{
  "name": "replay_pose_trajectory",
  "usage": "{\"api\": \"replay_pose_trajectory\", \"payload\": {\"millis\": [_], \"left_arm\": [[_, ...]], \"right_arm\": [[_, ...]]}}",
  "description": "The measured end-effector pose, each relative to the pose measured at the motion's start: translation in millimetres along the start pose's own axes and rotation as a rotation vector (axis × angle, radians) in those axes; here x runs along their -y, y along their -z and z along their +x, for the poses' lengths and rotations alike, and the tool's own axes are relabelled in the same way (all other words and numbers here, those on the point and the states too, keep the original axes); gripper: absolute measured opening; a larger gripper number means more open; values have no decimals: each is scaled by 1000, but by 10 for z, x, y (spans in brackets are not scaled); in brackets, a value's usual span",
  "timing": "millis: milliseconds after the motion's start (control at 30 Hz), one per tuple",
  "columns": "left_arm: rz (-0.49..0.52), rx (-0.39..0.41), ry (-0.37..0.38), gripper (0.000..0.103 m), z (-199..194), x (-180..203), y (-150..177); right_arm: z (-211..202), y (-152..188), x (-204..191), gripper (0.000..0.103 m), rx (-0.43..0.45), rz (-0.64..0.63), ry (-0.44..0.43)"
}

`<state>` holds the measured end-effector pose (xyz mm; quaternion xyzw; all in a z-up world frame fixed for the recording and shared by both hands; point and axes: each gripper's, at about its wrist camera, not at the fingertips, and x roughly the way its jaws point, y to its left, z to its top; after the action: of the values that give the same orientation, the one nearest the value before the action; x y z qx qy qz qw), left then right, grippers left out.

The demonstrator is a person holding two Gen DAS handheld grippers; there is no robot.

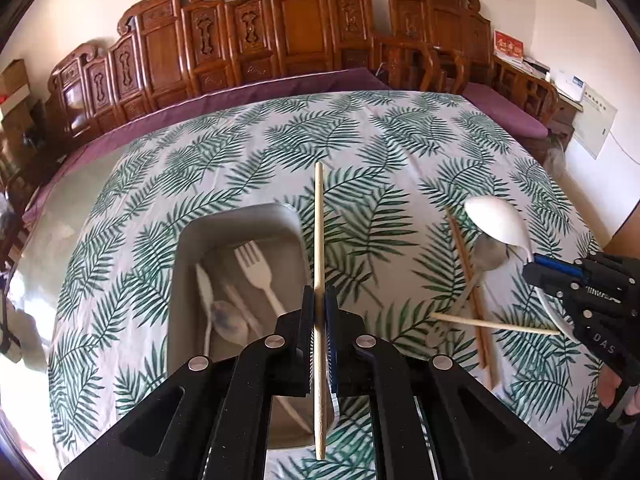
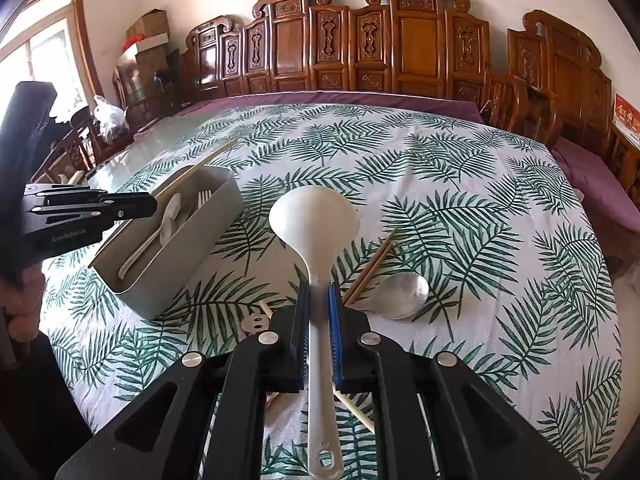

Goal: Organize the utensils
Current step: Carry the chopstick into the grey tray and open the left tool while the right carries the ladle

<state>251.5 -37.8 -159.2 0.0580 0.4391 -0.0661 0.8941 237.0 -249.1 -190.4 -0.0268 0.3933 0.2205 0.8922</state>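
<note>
My left gripper (image 1: 319, 300) is shut on a pale chopstick (image 1: 319, 216) and holds it above the right rim of the grey bin (image 1: 188, 236). The bin holds a white fork (image 1: 256, 272), a white knife and a metal spoon (image 1: 228, 322). My right gripper (image 2: 319, 294) is shut on the handle of a white ladle (image 2: 314, 212), lifted above the cloth. The ladle also shows in the left wrist view (image 1: 498, 220). On the cloth lie a metal spoon (image 2: 402, 294), brown chopsticks (image 2: 370, 268) and a pale chopstick (image 1: 496, 325).
A round table with a palm-leaf cloth (image 2: 480, 200). Carved wooden chairs (image 2: 400, 40) and a purple bench cushion (image 1: 280, 84) stand behind it. The left gripper's body (image 2: 80, 210) shows beside the bin in the right wrist view.
</note>
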Motion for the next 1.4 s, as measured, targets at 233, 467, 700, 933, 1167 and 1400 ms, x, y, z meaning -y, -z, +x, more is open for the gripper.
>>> {"api": "replay_pose_trajectory", "payload": {"millis": [233, 467, 700, 933, 1167, 1400], "left_arm": [[-27, -18, -17, 4, 49, -261, 119], [-61, -49, -23, 4, 153, -513, 200], [-106, -73, -19, 4, 348, -675, 241], [-138, -104, 6, 5, 479, -763, 273], [-151, -67, 14, 10, 380, -843, 225], [-168, 9, 4, 26, 142, -1012, 172]], "right_arm": [[-5, -13, -78, 11, 3, -12, -1], [-4, -46, -159, 11, 4, -6, -16], [16, -167, -334, 11, 10, 0, -36], [95, -282, -614, 11, 7, -15, -75], [203, -382, -875, 11, -3, -20, -107], [355, -494, -1085, 11, -10, -16, -131]]}}
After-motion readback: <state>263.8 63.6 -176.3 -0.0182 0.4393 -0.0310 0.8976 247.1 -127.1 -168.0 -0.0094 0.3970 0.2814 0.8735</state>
